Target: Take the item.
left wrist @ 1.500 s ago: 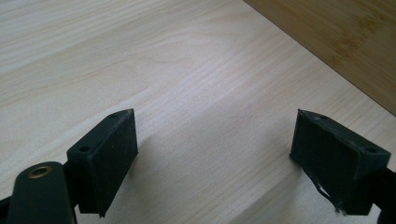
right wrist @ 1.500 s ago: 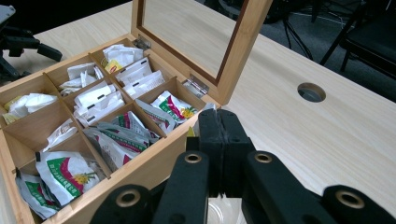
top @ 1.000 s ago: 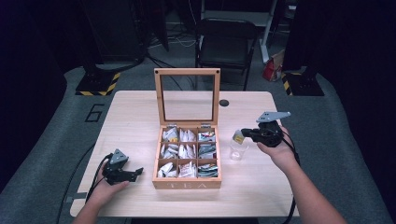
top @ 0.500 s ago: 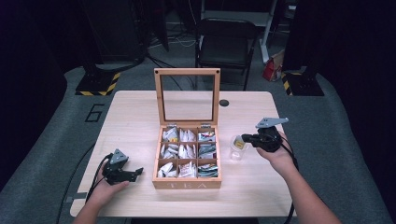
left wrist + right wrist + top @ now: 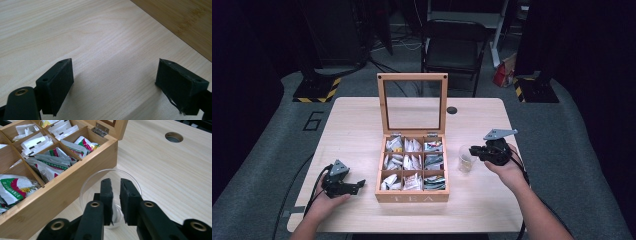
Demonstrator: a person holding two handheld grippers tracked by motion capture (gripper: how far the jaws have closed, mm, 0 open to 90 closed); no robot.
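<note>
Right hand-held gripper (image 5: 115, 182) hovers over clear cup (image 5: 110, 192), jaws just parting slightly, nothing pinched; cup sits directly below, beside tea box (image 5: 62, 187). Left hand-held gripper (image 5: 115, 75) spread wide on surface (image 5: 100, 37).

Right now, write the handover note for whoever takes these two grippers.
Left gripper: open, holding nothing, low over the bare table left of the tea box.
Right gripper: over the clear cup, jaws just opened to a narrow gap, nothing between them.
Things: the tea box lid is up and its compartments hold tea bags. The cup stands just right of the box.
Done: something yellowish sits in the cup, probably a tea bag, though it is too small to confirm.
Left: lift the right gripper clear, check the cup, likely close the lid.
</note>
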